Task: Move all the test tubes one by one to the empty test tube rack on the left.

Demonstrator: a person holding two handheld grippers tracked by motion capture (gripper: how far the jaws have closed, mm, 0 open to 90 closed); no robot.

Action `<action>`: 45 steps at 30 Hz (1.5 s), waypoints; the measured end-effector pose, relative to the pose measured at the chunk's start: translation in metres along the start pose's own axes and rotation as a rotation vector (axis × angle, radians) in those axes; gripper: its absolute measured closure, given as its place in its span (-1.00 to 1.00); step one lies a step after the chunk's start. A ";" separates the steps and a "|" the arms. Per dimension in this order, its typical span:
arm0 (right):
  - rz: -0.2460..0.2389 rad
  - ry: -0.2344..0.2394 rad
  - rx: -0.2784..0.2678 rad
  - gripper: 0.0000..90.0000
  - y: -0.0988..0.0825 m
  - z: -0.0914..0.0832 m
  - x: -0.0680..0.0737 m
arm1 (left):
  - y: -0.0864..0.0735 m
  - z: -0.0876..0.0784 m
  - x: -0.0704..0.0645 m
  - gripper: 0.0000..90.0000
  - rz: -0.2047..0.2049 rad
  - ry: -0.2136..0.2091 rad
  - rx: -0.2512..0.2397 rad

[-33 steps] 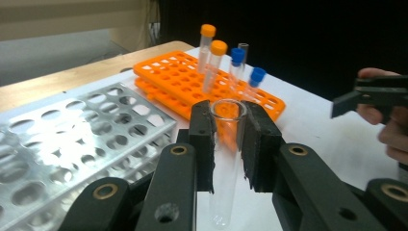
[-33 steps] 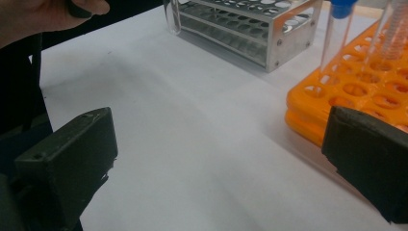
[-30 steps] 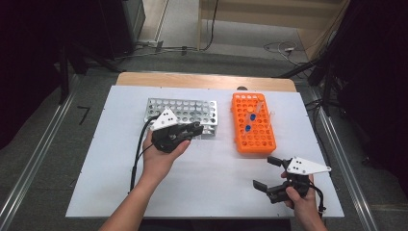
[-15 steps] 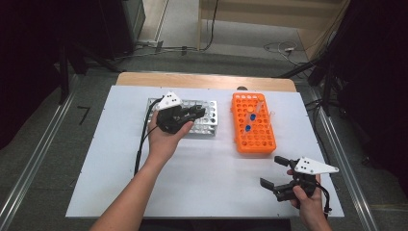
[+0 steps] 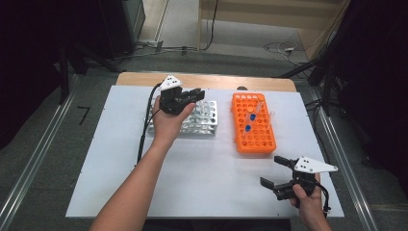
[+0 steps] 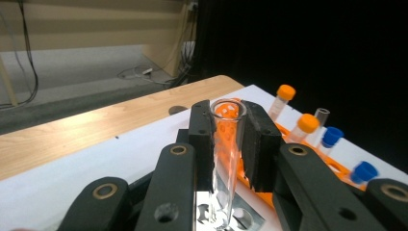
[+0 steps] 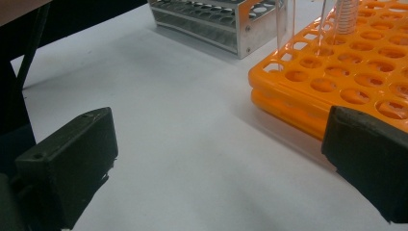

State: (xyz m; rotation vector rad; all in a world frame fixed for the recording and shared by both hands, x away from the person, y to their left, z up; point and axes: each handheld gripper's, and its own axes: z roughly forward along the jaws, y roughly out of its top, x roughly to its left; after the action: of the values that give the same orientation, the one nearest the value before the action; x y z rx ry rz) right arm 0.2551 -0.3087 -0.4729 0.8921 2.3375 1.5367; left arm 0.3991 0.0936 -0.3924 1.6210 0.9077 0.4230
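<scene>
My left gripper [image 5: 192, 94] is clamped on a clear glass test tube [image 6: 227, 159], its two black jaws pressing the tube from either side just under the open rim, so the tube stands nearly upright between them with its lower end hanging free below the pads. From the high view I have that gripper raised over the far edge of the silver metal rack [image 5: 204, 120], which sits right beneath and a little behind my jaws. Looking along the left gripper, the orange rack [image 6: 337, 166] lies just past the tube and to the right of it, carrying two orange-capped tubes [image 6: 306, 126], two blue-capped tubes [image 6: 331, 138] and one open clear tube [image 6: 321, 115]. My right gripper [image 5: 278, 174] rests low on the near right part of the white table [image 5: 120, 159], well apart from the left one, and its jaws stand wide with nothing between them. Ahead of those open jaws and to their right lies the near corner of the orange rack, and farther off, ahead and slightly left, is the end of the silver metal rack. I cannot tell whether the right jaws touch the table surface.
</scene>
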 end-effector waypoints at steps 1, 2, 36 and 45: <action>0.000 0.002 0.000 -1.00 0.000 0.000 0.000 | 0.001 0.002 0.001 0.70 0.003 0.004 0.001; -0.001 0.002 0.000 -1.00 0.000 0.000 0.000 | 0.001 0.004 0.001 0.70 0.003 0.010 0.000; 0.009 -0.009 -0.027 -1.00 -0.003 -0.005 -0.002 | -0.007 0.076 0.004 0.70 0.083 0.100 0.013; 0.008 -0.009 -0.026 -1.00 -0.003 -0.005 -0.002 | -0.017 0.081 0.000 0.70 0.119 0.121 0.036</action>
State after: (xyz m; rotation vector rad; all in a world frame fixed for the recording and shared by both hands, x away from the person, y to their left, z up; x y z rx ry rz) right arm 0.2527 -0.3144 -0.4738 0.9017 2.3055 1.5587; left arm 0.4500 0.0404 -0.4294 1.7020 0.9158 0.5960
